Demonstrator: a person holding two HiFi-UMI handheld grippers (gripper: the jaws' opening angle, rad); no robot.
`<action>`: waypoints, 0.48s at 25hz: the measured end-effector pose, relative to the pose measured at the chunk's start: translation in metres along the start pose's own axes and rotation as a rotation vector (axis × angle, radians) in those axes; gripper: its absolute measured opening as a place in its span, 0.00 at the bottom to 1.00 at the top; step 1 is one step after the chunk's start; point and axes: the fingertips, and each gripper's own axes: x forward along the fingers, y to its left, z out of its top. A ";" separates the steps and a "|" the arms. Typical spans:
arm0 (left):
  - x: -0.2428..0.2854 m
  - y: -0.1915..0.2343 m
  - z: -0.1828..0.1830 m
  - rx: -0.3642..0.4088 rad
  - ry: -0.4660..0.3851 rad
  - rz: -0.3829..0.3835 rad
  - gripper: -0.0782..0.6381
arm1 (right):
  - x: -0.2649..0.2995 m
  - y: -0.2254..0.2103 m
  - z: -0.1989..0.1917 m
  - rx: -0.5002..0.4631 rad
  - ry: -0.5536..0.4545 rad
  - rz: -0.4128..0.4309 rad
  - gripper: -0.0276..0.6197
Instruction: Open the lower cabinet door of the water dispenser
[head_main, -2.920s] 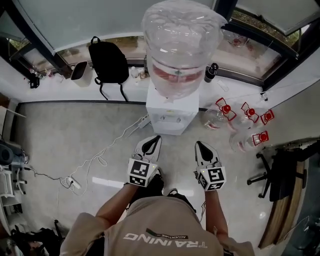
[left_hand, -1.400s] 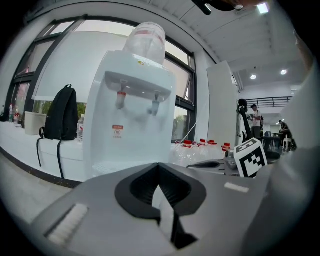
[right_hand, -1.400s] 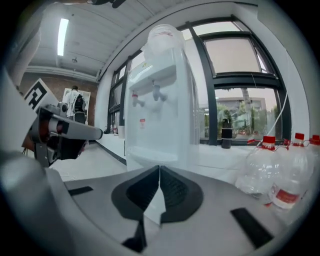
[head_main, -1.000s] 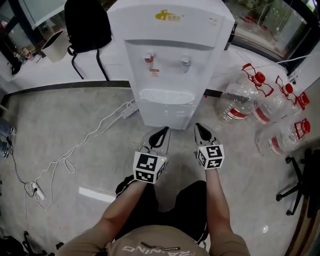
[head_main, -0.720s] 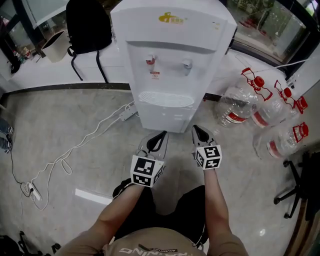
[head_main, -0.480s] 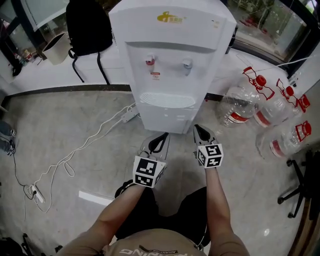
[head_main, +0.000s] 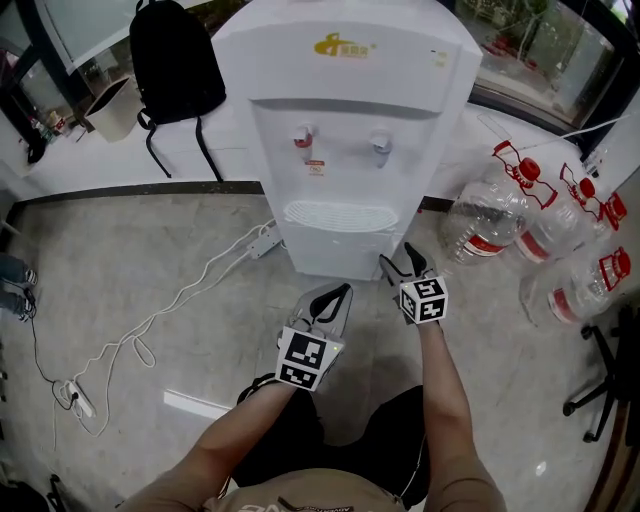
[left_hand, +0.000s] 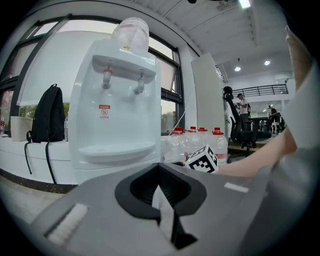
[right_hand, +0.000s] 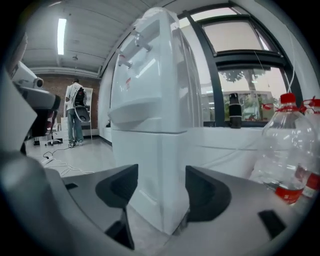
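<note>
From where I stand, the left hand-held gripper (head_main: 338, 294) hangs low over the floor with its jaws closed on nothing, a little short of the water dispenser (head_main: 350, 130).

The lower cabinet door (head_main: 338, 252) is the plain white panel under the drip tray, right down at floor level. I can't make out any knob or handle on it. It looks like thin moulded plastic: light, stiff and smooth, so pads pressed flat on its face would likely slide. A free side edge or a finger recess seems the better hold, with a gentle pull, since a catch may keep it closed and the bottle on top makes the unit top-heavy.

The right hand-held gripper (head_main: 398, 258) is near the cabinet's right front corner. Its jaws have just been opening and now stand wide. That corner shows in the gap between them, but I can't see the pads pressing on it.
</note>
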 end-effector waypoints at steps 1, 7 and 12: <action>0.000 0.001 -0.001 -0.001 0.003 -0.002 0.12 | 0.006 -0.003 -0.001 0.007 0.000 0.009 0.45; -0.005 0.011 -0.001 -0.043 0.001 -0.010 0.12 | 0.031 -0.010 0.003 0.015 -0.011 0.072 0.46; -0.014 0.022 0.002 -0.073 -0.008 0.018 0.12 | 0.032 -0.011 0.005 0.042 -0.025 0.068 0.46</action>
